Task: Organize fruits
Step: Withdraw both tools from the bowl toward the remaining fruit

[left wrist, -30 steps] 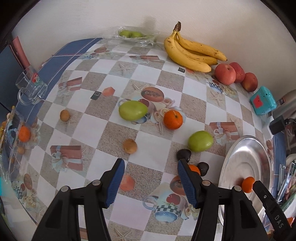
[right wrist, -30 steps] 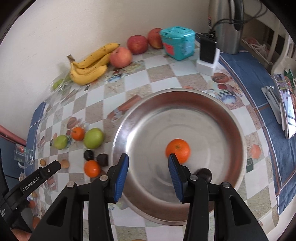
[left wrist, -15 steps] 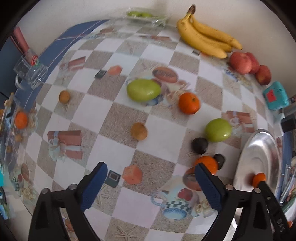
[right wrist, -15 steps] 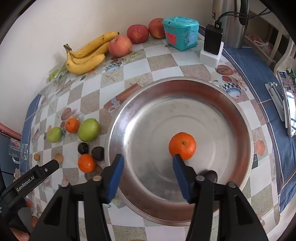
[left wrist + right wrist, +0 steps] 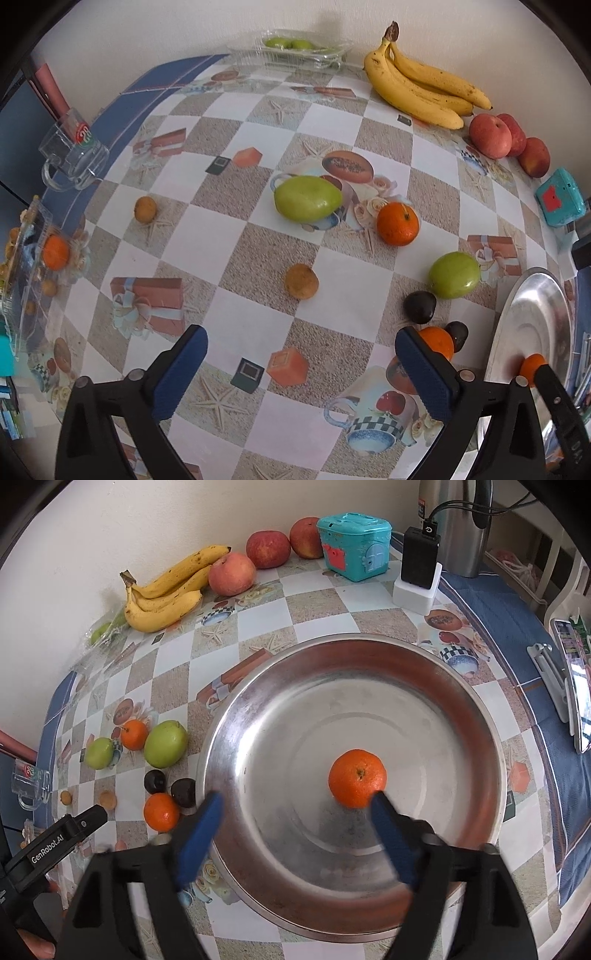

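One orange [image 5: 357,777] lies loose in the steel bowl [image 5: 480,716], just beyond the right claw [image 5: 295,834], whose jaws are opening, empty. The left claw [image 5: 301,369], also opening and empty, points at the bench [image 5: 258,254] left of the bowl, likely picking among the scattered fruit there

place: home kitchen | cues: printed oilcloth table [image 5: 258,251], kettle [image 5: 461,524], bananas [image 5: 166,590]
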`<move>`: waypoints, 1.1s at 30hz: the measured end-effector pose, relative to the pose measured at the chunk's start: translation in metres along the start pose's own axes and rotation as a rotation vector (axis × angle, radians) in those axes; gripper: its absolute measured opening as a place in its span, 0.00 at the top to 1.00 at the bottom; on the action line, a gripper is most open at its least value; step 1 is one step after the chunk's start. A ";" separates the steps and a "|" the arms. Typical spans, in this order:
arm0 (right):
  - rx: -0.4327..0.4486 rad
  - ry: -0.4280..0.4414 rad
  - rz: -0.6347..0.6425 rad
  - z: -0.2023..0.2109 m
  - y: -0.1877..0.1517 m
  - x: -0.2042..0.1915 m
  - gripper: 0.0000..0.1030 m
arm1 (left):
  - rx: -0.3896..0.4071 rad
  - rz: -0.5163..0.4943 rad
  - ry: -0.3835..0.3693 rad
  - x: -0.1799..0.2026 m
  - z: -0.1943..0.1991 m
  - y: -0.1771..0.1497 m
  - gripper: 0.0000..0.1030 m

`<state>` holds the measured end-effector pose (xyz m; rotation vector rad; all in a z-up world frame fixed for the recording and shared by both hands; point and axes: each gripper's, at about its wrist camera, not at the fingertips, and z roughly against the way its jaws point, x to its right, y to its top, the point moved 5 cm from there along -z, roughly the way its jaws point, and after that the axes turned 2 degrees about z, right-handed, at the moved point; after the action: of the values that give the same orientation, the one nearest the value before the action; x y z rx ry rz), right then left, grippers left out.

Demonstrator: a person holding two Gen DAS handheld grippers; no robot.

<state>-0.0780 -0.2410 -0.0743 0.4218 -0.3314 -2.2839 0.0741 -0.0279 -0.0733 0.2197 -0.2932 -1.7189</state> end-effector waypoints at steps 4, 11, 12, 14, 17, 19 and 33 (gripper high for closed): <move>0.050 0.018 0.005 0.007 0.003 -0.003 0.03 | 0.029 -0.002 -0.001 -0.004 0.005 0.003 0.00; 0.076 0.028 0.017 0.011 0.005 -0.013 0.03 | 0.085 -0.017 -0.005 -0.010 0.012 0.009 0.00; 0.075 0.034 0.013 0.010 0.005 -0.014 0.03 | 0.089 -0.018 -0.008 -0.011 0.013 0.010 0.00; 0.077 0.047 0.012 0.009 0.004 -0.019 0.03 | 0.097 -0.013 -0.014 -0.015 0.014 0.012 0.00; 0.077 0.066 0.023 0.009 0.002 -0.028 0.03 | 0.107 0.006 -0.013 -0.024 0.015 0.016 0.00; 0.076 0.083 0.034 0.009 0.001 -0.036 0.03 | 0.114 0.025 -0.010 -0.032 0.016 0.018 0.00; 0.030 0.209 0.169 -0.001 -0.009 -0.107 0.03 | 0.160 0.088 -0.013 -0.067 0.023 0.036 0.00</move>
<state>-0.0144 -0.1561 -0.0572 0.6186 -0.2848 -2.0520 0.1116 0.0345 -0.0417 0.3083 -0.4447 -1.6118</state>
